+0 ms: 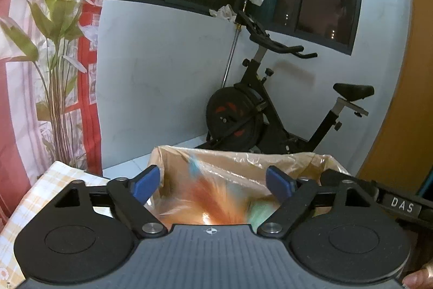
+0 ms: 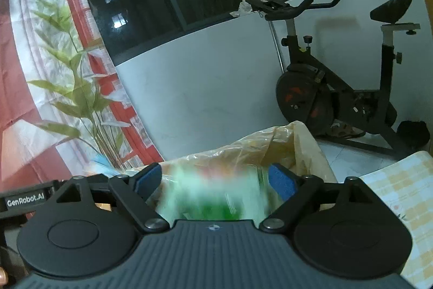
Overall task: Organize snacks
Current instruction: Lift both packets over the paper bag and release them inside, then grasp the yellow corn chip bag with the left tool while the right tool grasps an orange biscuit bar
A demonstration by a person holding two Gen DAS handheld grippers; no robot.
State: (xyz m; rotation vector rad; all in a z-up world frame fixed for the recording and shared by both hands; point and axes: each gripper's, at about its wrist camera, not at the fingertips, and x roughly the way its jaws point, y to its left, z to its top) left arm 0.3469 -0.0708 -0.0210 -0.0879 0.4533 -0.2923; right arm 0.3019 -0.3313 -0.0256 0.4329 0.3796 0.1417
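A cardboard box (image 1: 173,153) lined with clear plastic (image 2: 270,142) stands just beyond both grippers. My left gripper (image 1: 213,178) is open above it. A blurred orange snack packet (image 1: 205,202) lies between and below its blue pads (image 1: 146,183), clear of them. A pale green packet (image 1: 262,210) shows beside the orange one. My right gripper (image 2: 215,175) is open too, with a blurred green snack packet (image 2: 213,197) between its fingers, smeared against the sharp fingers. Each gripper's body shows at the edge of the other's view.
The box sits on a table with a yellow checked cloth (image 1: 54,180) (image 2: 400,180). Behind it are a black exercise bike (image 1: 270,110) (image 2: 338,94), a white wall, dark windows and a red curtain with a bamboo print (image 1: 54,45). A fingertip shows at the bottom right (image 1: 422,281).
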